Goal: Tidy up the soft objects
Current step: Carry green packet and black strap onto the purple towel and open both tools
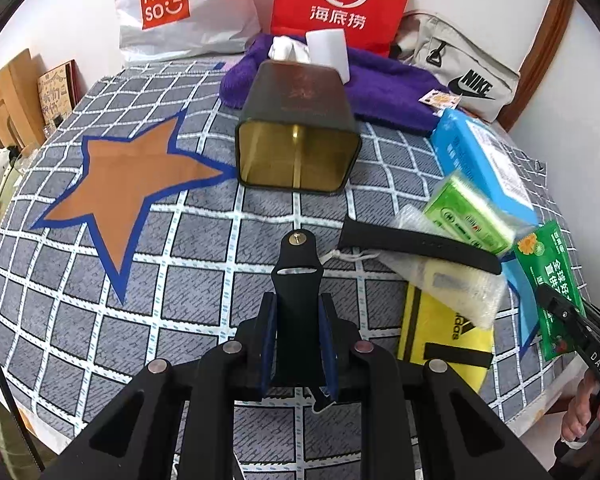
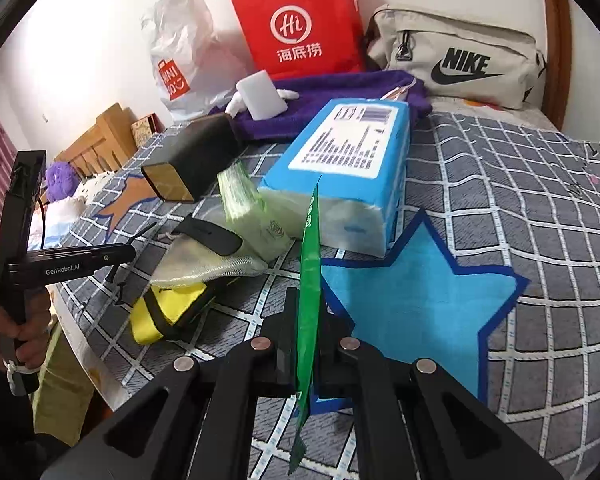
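My left gripper [image 1: 298, 312] is shut on a black strap piece with a brass stud [image 1: 298, 256], held above the checked bed cover. Another black strap [image 1: 416, 246] lies to its right on a clear pouch [image 1: 452, 280]. My right gripper [image 2: 306, 320] is shut on a thin green packet [image 2: 310, 280], seen edge-on above a blue star patch [image 2: 412, 300]; the packet also shows in the left wrist view [image 1: 552, 280]. A green tissue pack [image 1: 472, 216], a blue tissue pack [image 2: 348, 168] and a yellow bag [image 2: 168, 312] lie close by.
A dark tin box [image 1: 296, 136] lies on its side, open end toward me, beside an orange star patch [image 1: 136, 180]. A purple towel [image 1: 380, 92], white block [image 1: 328, 50], Miniso bag [image 1: 172, 8], red paper bag [image 1: 340, 0] and Nike bag [image 2: 460, 56] sit at the back.
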Tool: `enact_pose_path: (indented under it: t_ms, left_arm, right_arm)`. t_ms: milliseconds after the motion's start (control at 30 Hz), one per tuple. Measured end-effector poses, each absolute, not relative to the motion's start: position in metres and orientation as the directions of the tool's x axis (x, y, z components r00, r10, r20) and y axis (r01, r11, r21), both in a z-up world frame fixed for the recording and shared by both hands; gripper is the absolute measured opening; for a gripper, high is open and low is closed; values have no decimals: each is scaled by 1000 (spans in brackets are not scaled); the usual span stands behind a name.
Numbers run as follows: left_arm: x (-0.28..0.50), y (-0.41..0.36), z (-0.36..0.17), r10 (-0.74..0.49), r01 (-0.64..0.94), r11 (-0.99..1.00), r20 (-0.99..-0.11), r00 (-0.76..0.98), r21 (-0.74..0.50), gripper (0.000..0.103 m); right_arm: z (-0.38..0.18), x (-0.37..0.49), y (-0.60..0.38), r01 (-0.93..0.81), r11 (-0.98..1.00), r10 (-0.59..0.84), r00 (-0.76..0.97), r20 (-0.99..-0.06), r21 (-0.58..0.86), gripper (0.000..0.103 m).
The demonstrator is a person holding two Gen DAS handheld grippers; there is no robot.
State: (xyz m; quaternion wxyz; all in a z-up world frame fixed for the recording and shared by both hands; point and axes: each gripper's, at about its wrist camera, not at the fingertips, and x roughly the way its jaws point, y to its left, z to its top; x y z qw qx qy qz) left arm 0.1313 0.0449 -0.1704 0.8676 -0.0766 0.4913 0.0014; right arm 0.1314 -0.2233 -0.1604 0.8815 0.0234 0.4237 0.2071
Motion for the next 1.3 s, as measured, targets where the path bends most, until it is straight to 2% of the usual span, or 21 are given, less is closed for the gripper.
enact_pose_path:
  t_ms: [700, 1300]
  left_arm:
    - [147, 52, -108, -109, -52, 983, -791, 603, -175, 20]
    - [213, 61, -61, -106, -43, 984, -753, 650, -175, 20]
  right_arm:
    - [-100, 142, -221, -376, 907, 393, 592, -704, 190, 5]
    - [-52, 215, -212, -375, 915, 374, 644, -667, 151, 5]
